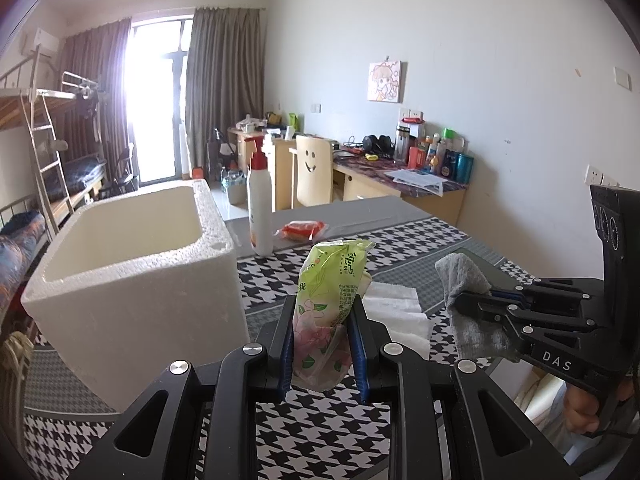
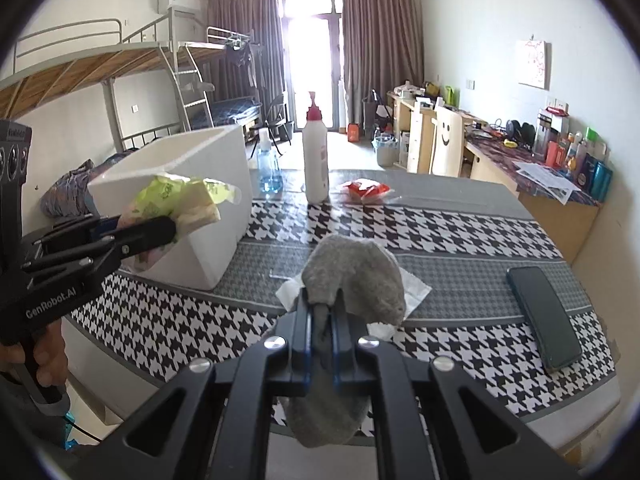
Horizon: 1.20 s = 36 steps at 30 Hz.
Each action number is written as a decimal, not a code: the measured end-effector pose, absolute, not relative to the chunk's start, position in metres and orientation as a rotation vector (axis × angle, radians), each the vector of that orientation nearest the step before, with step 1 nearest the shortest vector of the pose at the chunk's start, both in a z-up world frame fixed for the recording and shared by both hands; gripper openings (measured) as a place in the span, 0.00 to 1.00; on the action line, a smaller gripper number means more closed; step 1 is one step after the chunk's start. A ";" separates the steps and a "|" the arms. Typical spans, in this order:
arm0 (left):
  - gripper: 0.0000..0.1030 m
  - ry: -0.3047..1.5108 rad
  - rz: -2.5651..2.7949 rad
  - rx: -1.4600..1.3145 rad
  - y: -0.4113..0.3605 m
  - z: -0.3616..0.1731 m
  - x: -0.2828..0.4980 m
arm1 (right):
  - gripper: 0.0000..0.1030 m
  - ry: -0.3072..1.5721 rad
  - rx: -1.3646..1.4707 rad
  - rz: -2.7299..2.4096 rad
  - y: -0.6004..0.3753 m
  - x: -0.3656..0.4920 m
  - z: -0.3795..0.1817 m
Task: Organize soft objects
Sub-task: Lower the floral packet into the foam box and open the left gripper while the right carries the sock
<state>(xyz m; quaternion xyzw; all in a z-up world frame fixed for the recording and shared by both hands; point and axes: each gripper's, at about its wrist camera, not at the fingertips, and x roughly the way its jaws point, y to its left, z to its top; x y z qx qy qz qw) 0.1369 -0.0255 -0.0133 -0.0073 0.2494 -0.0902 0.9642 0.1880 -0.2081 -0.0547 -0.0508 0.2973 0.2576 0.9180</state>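
Note:
My left gripper (image 1: 322,312) is shut on a green floral tissue pack (image 1: 330,292) and holds it above the table, right of the white foam box (image 1: 136,280). From the right wrist view the left gripper (image 2: 164,228) and its pack (image 2: 176,200) are in front of the foam box (image 2: 212,160). My right gripper (image 2: 323,300) is shut on a grey cloth (image 2: 356,276), lifted above a white tissue (image 2: 416,288). The right gripper (image 1: 464,300) with the cloth (image 1: 464,276) also shows in the left wrist view, beside a white tissue (image 1: 400,304).
A white pump bottle (image 2: 315,160) and a red packet (image 2: 366,191) stand at the far side of the houndstooth table (image 2: 460,224). A dark phone (image 2: 544,316) lies on the right. A blue spray bottle (image 2: 269,172) stands behind the box.

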 end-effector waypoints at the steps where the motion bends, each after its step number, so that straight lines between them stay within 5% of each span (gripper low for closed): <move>1: 0.24 0.503 -0.182 -0.013 -0.025 -0.012 0.137 | 0.09 0.608 -0.103 0.531 -0.208 0.188 -0.054; 36: 0.24 0.405 -0.102 -0.003 -0.010 0.024 0.153 | 0.10 0.487 -0.074 0.575 -0.189 0.202 -0.018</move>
